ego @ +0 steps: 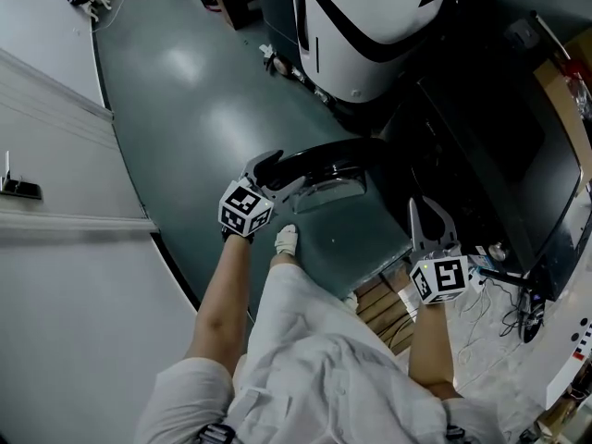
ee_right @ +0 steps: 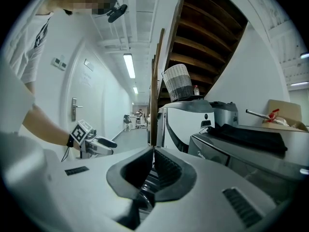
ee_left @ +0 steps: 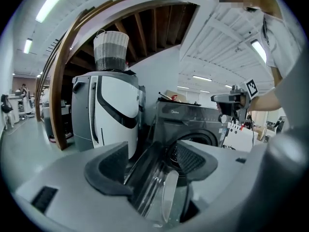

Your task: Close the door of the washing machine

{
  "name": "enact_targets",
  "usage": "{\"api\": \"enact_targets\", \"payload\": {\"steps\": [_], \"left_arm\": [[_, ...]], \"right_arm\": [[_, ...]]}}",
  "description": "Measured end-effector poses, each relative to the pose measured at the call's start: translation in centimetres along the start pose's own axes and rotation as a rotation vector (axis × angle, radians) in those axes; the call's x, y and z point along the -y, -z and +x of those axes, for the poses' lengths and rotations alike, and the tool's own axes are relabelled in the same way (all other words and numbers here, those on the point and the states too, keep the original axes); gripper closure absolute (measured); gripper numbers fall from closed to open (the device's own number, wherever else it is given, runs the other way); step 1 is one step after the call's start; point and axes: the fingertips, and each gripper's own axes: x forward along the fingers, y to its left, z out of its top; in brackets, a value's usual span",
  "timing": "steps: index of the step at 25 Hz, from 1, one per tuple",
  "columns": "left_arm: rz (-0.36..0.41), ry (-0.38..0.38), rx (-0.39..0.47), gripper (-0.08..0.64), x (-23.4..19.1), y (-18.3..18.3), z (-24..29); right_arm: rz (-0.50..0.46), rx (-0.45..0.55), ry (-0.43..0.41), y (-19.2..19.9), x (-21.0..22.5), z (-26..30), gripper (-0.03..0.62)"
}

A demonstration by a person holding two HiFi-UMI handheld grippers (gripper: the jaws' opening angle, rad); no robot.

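Standing wide open, the door (ego: 342, 155) of the washing machine (ego: 481, 146) swings out over the floor (ego: 203, 109), its round dark rim and glass bulge turned away from the drum. That is the thing to be shut, and the left gripper (ego: 277, 178) is at its free outer edge, the end farthest from the hinge, where a push turns the door most easily.

In the left gripper view the jaws are spread, and the door (ee_left: 161, 197) shows edge-on between them, its glass lying in the gap. The pads do not seem to press on it, so this reads as a loose straddle and not a pinch. It is probably meant to guide or shove the door, not to clamp it. Beyond the jaws lies the drum opening in the front of the washing machine (ee_left: 188, 122), so the gripper already aims along the way the door must swing.

The right gripper (ego: 428, 213) hangs apart from the door, near the machine's front corner, jaws pressed together on nothing – apparently kept out of the door's path. A white appliance (ego: 370, 17) stands just beside the machine, clear of the swing as far as I can judge.
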Motion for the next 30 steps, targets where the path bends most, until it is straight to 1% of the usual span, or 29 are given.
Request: {"api": "enact_targets", "payload": {"steps": [4, 10, 15, 21, 23, 30], "left_arm": [[0.016, 0.027, -0.059, 0.253, -1.1, 1.8, 2.2], [0.014, 0.059, -0.167, 0.253, -2.6, 5.1, 4.0], [0.034, 0.094, -0.257, 0.236, -2.6, 7.6, 5.1], [0.073, 0.115, -0.302, 0.236, -1.8, 8.0, 5.9], [0.080, 0.108, -0.313, 0.235, -1.6, 8.2, 6.1], [0.056, 0.084, -0.333, 0.221, -0.3, 8.5, 5.9]], "right_arm": [[-0.001, 0.002, -0.004, 0.0, 0.2, 1.4, 0.561], [-0.011, 0.011, -0.013, -0.6, 0.1, 3.1, 0.561], [-0.016, 0.005, -0.005, -0.2, 0.0, 3.3, 0.561], [-0.014, 0.006, 0.001, 0.0, 0.1, 2.5, 0.561], [-0.014, 0.005, 0.005, 0.1, 0.1, 2.0, 0.561], [-0.007, 0.001, 0.013, 0.5, 0.0, -0.4, 0.561]]}}
